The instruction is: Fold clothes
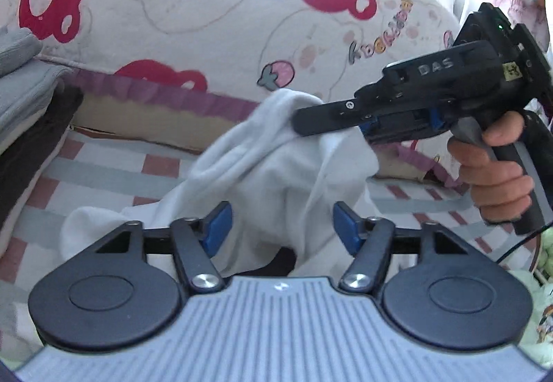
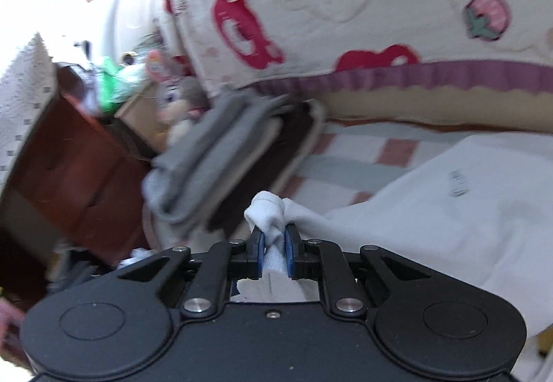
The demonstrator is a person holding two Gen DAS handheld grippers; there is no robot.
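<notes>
we read "das" on the right gripper (image 1: 311,121), its jaws clamped on one bunched white garment (image 1: 262,167) lifted over the striped bed (image 1: 103,160). our left gripper (image 1: 281,226), at six o'clock, has jaws apart. one stack of folded clothes (image 2: 214,160) lies at nine o'clock.

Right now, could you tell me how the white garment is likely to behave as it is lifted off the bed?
The white garment is probably floppy: it hangs in folds from the right gripper. It likely weighs little, since a small bunched corner carries it. Pinched at one point only, it may swing; the left gripper stands open.
</notes>
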